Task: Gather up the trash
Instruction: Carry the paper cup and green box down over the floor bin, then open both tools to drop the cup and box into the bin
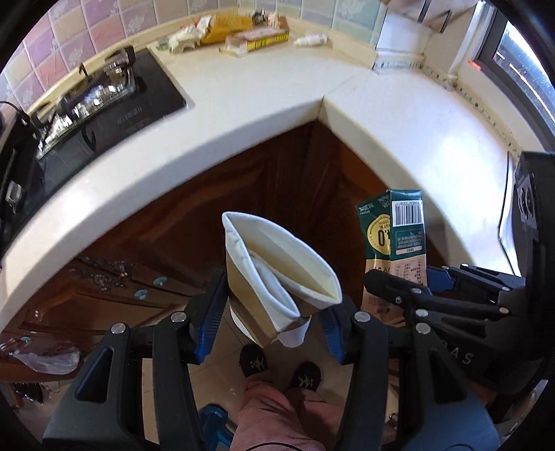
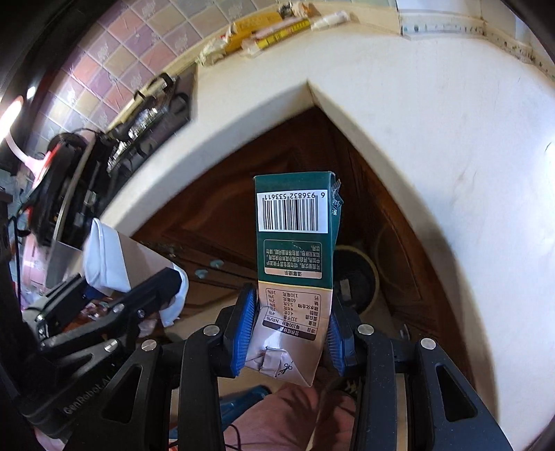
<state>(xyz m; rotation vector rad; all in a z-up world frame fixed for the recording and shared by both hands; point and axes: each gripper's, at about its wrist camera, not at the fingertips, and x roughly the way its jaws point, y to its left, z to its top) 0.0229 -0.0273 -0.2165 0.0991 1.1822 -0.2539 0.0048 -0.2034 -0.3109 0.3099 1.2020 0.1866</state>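
Note:
In the left wrist view a crushed paper cup (image 1: 277, 263), white inside with a brown sleeve, sits between the blue pads (image 1: 210, 312) of my left gripper (image 1: 270, 322), which is shut on it above the floor. To its right my right gripper (image 1: 412, 295) holds a green and beige drink carton (image 1: 395, 236). In the right wrist view the carton (image 2: 295, 249) stands barcode-up, with my right gripper (image 2: 289, 333) shut on its beige lower end. The cup (image 2: 114, 263) and my left gripper (image 2: 138, 298) show at the left.
A cream L-shaped counter (image 1: 277, 86) wraps around brown wooden cabinet doors (image 1: 277, 180). A black hob (image 1: 104, 114) lies on its left part, and yellow boxes and wrappers (image 1: 242, 31) lie at its back. A round dark bin (image 2: 357, 277) stands on the floor. A person's slippered feet (image 1: 277, 367) are below.

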